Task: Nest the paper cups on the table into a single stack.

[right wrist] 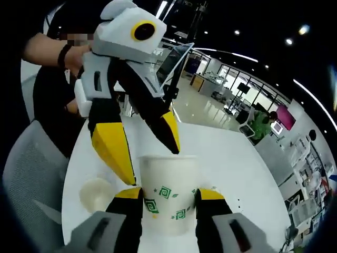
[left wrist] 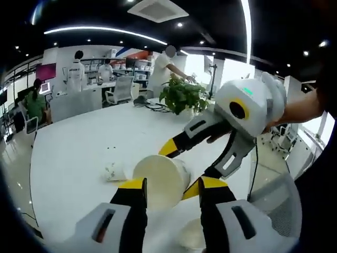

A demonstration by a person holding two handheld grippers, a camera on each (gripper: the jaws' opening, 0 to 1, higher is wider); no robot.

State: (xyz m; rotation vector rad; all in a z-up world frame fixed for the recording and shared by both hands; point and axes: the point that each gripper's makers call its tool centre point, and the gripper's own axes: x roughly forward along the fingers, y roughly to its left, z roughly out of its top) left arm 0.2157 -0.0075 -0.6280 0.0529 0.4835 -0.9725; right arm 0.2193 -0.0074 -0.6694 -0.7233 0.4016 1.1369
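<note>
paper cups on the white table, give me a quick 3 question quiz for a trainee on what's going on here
1. True or false: the right tool has its jaws on either side of the white paper cup with green motifs.
2. What stands at the far end of the white table in the left gripper view? A) a leafy green potted plant B) a red kettle C) a pile of books
3. Fill in: in the right gripper view, a plain white paper cup sits on the table to the picture's ___ of the held one.

Key: 1 true; 2 A; 3 left
</note>
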